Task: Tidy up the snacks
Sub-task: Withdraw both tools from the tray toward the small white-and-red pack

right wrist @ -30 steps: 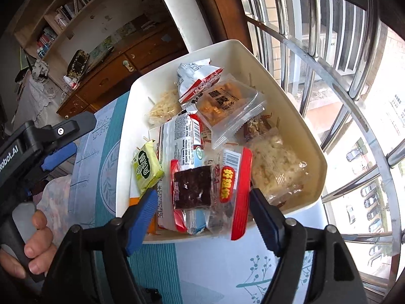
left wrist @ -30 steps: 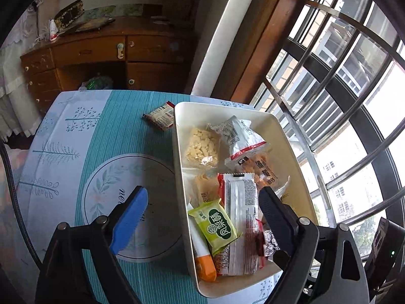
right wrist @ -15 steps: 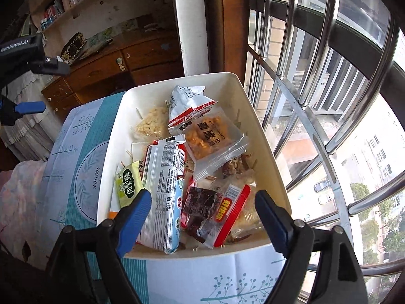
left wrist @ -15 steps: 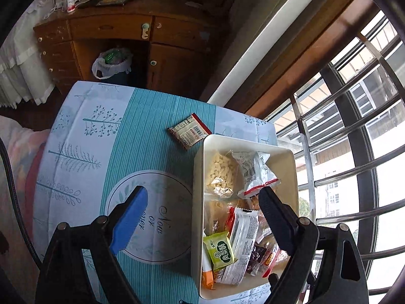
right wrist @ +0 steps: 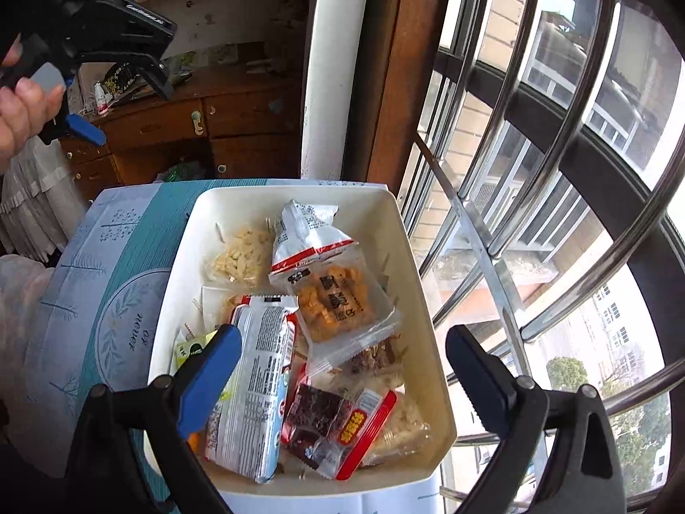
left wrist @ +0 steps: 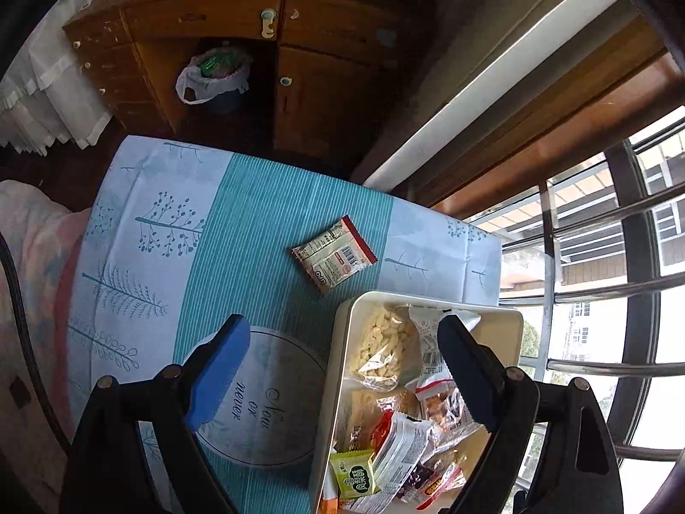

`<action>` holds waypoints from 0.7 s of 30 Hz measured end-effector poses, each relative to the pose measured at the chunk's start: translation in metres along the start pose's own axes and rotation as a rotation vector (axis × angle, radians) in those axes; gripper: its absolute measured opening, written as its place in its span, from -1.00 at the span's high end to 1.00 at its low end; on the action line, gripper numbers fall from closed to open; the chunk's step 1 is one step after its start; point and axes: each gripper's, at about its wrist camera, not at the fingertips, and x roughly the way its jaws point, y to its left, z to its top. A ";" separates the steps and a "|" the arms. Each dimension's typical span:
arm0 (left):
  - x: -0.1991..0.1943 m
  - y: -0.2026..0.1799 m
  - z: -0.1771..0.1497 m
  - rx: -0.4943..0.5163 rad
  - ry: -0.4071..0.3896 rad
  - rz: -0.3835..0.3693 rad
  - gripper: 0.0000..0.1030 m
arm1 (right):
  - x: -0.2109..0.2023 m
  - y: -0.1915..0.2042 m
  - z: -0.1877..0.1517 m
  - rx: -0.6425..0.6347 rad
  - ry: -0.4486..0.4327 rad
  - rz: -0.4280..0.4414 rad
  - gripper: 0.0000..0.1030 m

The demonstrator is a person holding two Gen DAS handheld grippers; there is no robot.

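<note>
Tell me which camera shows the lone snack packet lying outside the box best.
The left wrist view: the snack packet lies in full sight on the tablecloth, just beyond the white box. The right wrist view shows nothing of it, only the box and its contents.

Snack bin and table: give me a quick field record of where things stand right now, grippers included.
bin: white bin by the window, piled with snack packets
loose item: one red-edged packet on the tablecloth, outside the bin
left gripper: open, empty, above the table near the bin's left wall
right gripper: jaws opening, over the bin, pads not pressing any packet
remaining: loose packet not yet in the bin
</note>
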 end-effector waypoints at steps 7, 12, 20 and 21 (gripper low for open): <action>0.069 -0.007 0.031 -0.014 0.061 0.084 -0.72 | 0.022 0.009 0.011 -0.070 -0.007 -0.075 -0.94; 0.121 -0.007 0.043 -0.008 0.120 0.127 -0.72 | 0.041 0.012 0.009 -0.107 0.031 -0.121 -0.95; 0.180 -0.008 0.056 0.053 0.187 0.147 -0.72 | 0.066 0.018 0.003 -0.165 0.059 -0.209 -0.95; 0.185 -0.007 0.057 0.058 0.194 0.152 -0.72 | 0.069 0.019 0.003 -0.169 0.062 -0.213 -0.95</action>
